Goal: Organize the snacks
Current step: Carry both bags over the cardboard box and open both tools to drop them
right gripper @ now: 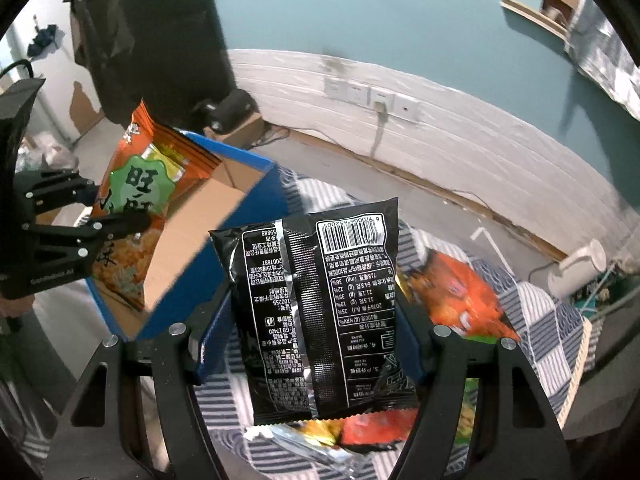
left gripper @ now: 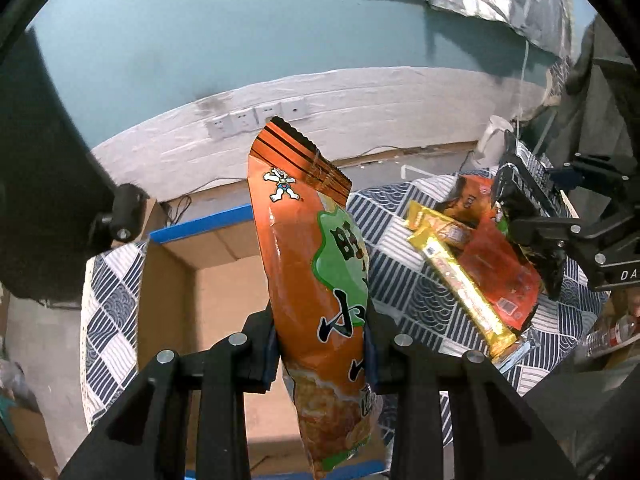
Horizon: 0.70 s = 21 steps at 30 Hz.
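Cardboard box [left gripper: 224, 280], blue tape on its rim, open top, sits on the checked blue-and-white cloth [left gripper: 404, 216]; what shows of the inside is bare cardboard. Everything below is placed relative to the box.

Orange snack bag [left gripper: 316, 264]: tall, green label with black characters, small cartoon figure near the crimped top. Upright, slightly tilted, up in the air at the box's near edge and in front of its opening in the left wrist view. In the right wrist view the same bag [right gripper: 132, 208] hangs at the box's far-left side.

Black snack bag [right gripper: 320, 304]: back side facing the camera, white print, barcode at the top, silver seam down the middle. Held off the cloth just right of the box's blue corner.

Loose pile on the cloth, right of the box: red-orange packet [left gripper: 500, 272], long gold bar wrapper [left gripper: 464, 284] lying across it. Both lie flat.

Further off behind the box: white wall with a row of sockets [left gripper: 256, 118], a white kettle [left gripper: 494, 140] near the far right. Nothing lies between either bag and the box opening.

Left gripper [left gripper: 320, 344]: jaws narrow, clamped on the lower half of the orange snack bag.
Right gripper [right gripper: 312, 344]: jaws about half open, pressed on both sides of the black snack bag.
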{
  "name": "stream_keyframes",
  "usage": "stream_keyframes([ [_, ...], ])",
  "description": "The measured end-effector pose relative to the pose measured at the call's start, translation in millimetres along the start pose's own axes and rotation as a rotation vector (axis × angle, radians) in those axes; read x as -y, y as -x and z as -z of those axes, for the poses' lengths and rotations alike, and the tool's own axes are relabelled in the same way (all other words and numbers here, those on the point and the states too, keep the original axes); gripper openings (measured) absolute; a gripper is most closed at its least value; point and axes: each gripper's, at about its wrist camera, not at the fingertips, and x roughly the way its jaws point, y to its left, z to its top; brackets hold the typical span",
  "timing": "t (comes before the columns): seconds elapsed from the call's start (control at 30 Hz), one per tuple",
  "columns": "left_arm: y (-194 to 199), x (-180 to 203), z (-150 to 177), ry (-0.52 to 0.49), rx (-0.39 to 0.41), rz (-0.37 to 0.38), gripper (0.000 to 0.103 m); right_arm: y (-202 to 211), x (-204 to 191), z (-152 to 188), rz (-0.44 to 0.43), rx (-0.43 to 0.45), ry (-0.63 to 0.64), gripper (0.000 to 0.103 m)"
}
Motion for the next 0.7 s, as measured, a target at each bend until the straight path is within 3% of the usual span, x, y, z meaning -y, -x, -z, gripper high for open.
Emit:
stream_keyframes([
  [0.37, -4, -63, 23, 0.078, -0.025, -0.037, 0.033, -39, -62, -37, -0.07, -0.029, 0.074, 0.07],
  [0.7, -22, -99, 41, 0.123, -0.068, -0.074, 0.034, -82, -110, -57, -0.114, -0.092, 0.129, 0.07],
])
